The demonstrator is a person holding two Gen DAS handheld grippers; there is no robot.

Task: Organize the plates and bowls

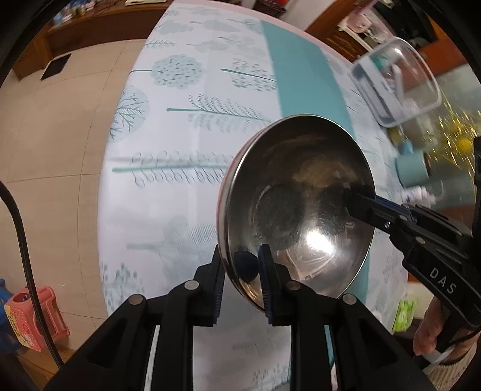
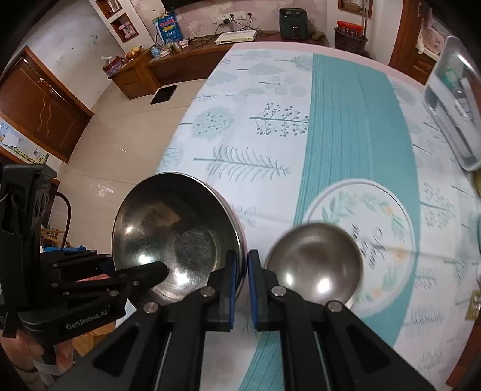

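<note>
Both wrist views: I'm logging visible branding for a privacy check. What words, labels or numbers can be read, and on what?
"DAS" on the right gripper body, left wrist view.
"GenRobot.AI" on the left gripper body, right wrist view.
Cursive lettering on the floral plate: blurred, unreadable.
Blue-and-yellow packet by the wall: print too small.
Pink stool sticker: unreadable.

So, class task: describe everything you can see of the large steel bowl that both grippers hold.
The large steel bowl is round, shiny metal, with a scuffed flat bottom and bright reflections inside. It looks empty. It is tilted and appears lifted over the tablecloth. The left gripper and right gripper each pinch its rim.
</note>
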